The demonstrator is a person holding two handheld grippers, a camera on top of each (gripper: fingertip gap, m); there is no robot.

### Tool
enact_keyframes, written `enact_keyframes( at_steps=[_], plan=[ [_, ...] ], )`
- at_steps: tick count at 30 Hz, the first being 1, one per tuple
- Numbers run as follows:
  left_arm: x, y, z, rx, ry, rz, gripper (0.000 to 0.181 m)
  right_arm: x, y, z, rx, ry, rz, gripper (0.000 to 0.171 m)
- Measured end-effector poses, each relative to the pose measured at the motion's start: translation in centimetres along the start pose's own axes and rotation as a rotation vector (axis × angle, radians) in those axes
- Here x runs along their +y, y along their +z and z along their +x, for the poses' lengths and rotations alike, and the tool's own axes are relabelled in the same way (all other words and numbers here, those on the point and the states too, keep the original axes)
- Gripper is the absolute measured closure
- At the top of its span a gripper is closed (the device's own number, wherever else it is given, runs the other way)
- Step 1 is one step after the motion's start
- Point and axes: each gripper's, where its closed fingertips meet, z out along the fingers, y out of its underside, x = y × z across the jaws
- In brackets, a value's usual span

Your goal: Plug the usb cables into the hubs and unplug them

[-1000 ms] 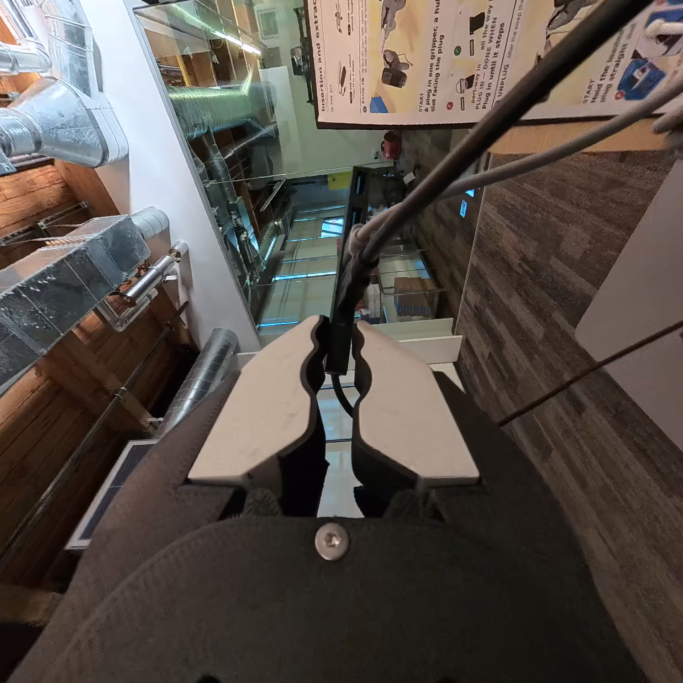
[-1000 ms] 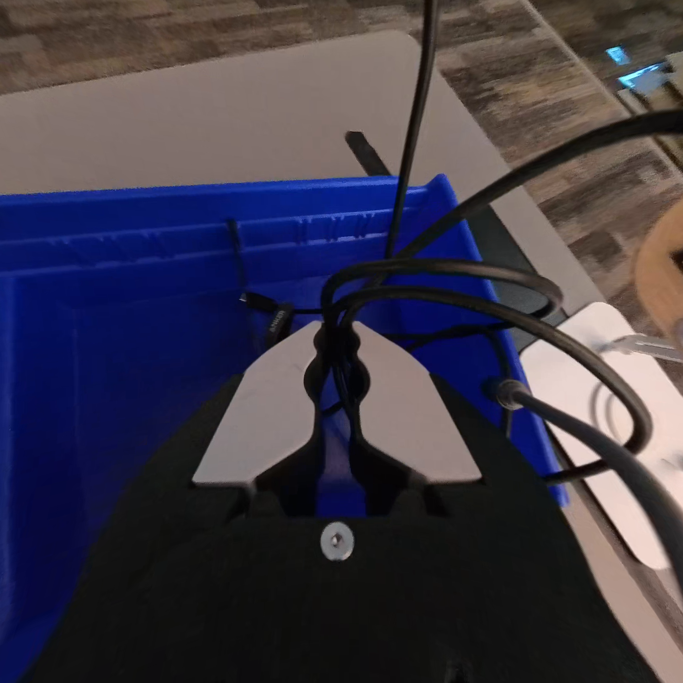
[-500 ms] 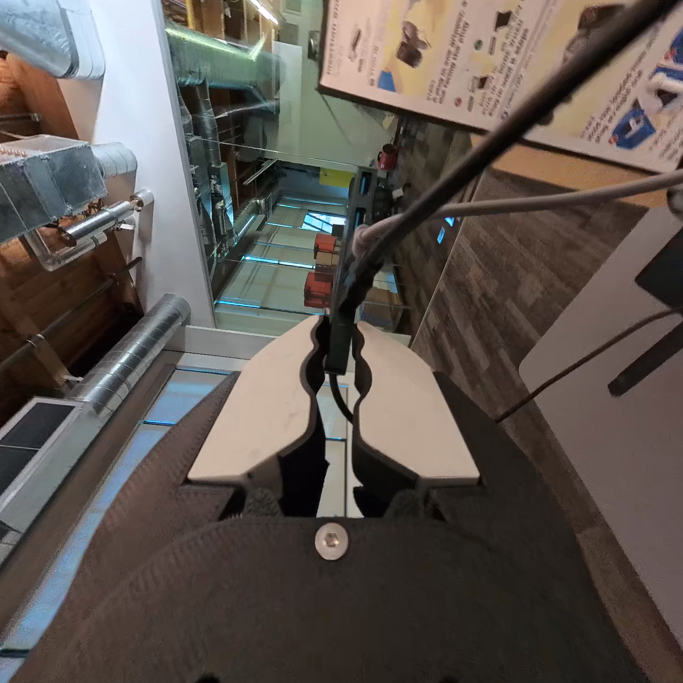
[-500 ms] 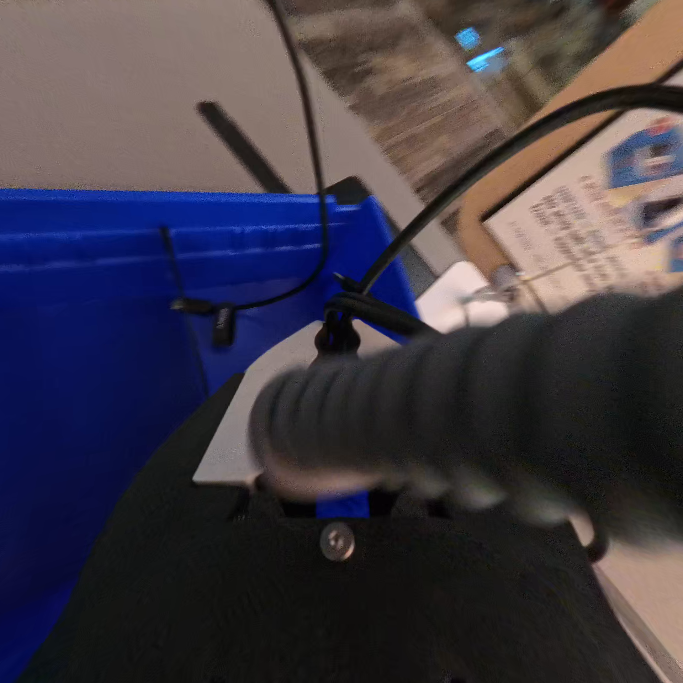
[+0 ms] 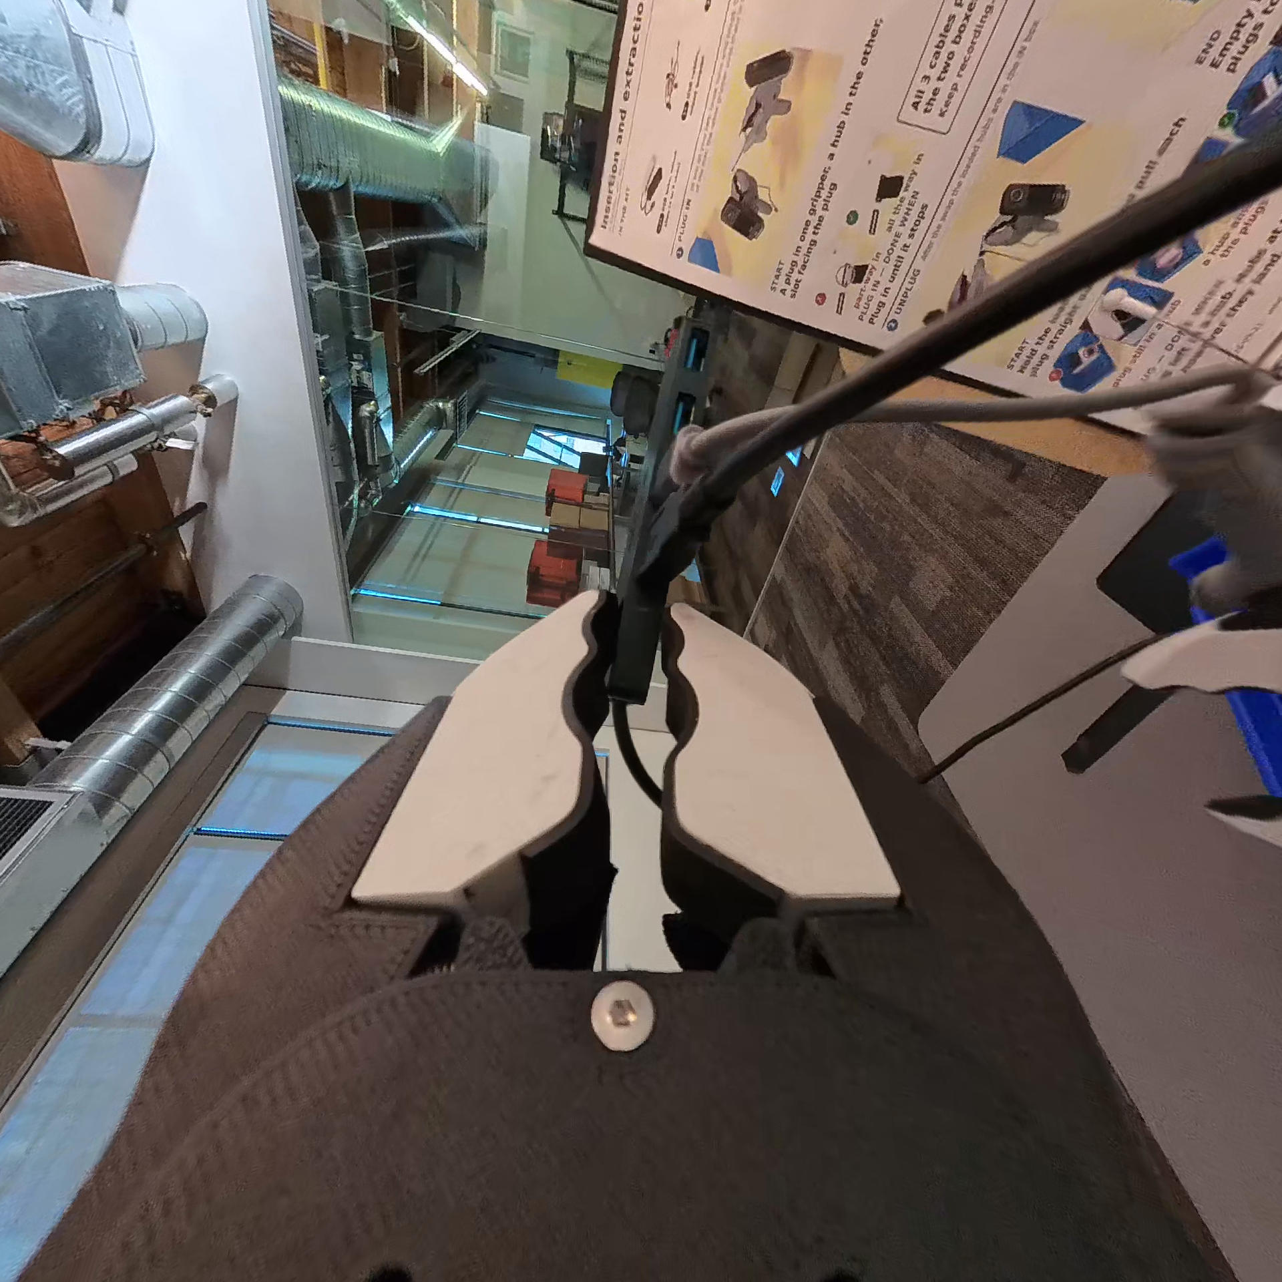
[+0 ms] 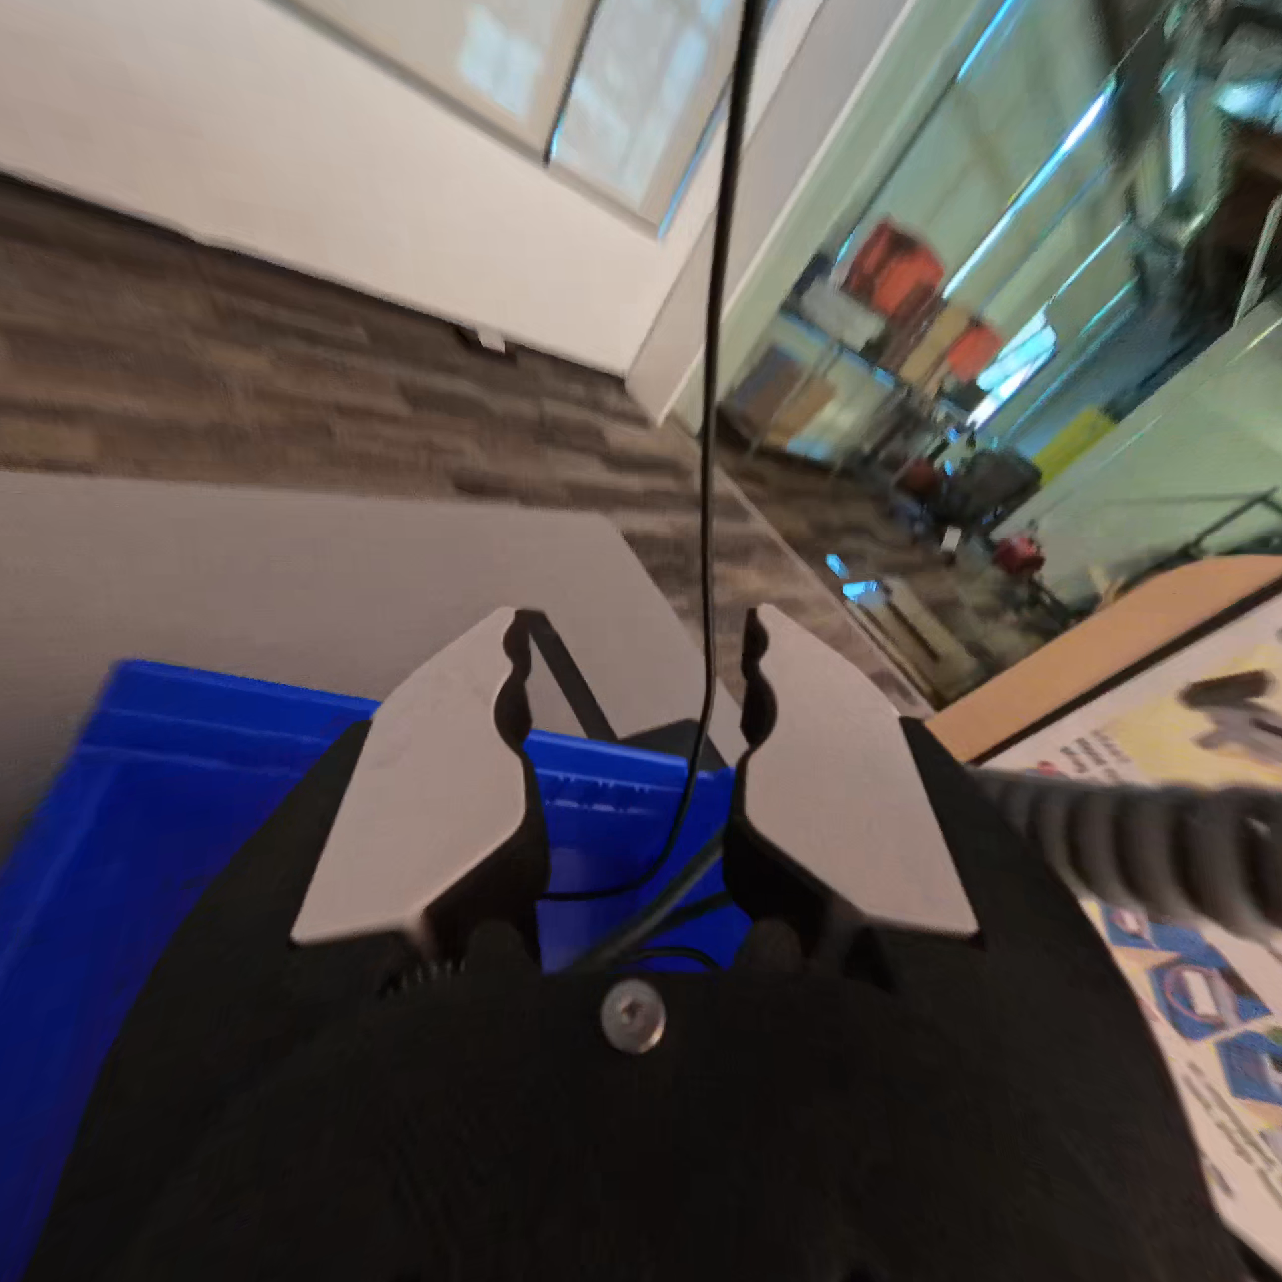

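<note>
Left wrist view shows the left claw pinching a slim black hub, held up in the air. A black cable and a grey cable are plugged into the hub. The right claw is spread above the blue bin on the desk; a thin black cable hangs between its fingers, untouched.
</note>
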Motion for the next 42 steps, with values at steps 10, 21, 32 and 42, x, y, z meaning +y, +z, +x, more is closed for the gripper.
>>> enact_keyframes(
  at_steps=[10, 21, 32, 42],
  plan=[
    [0.5, 0.4, 0.0, 0.029, -0.002, -0.027, 0.17, 6.5, 7.2, 2.9, 0.109, -0.165, -0.346, 0.164],
    [3.0, 1.4, 2.0, 0.052, 0.001, -0.063, 0.17, 7.5, 5.0, 8.9, 0.311, -0.633, -0.601, 0.166],
    [3.4, 2.3, 6.9, 0.141, -0.041, -0.065, 0.171, 13.0, 3.6, 10.0, 0.247, -0.771, -0.883, 0.166],
    [2.3, 3.0, 5.7, 0.101, -0.139, -0.005, 0.171, 13.5, -0.3, 12.5, 0.24, -0.862, -1.057, 0.166]
  ],
)
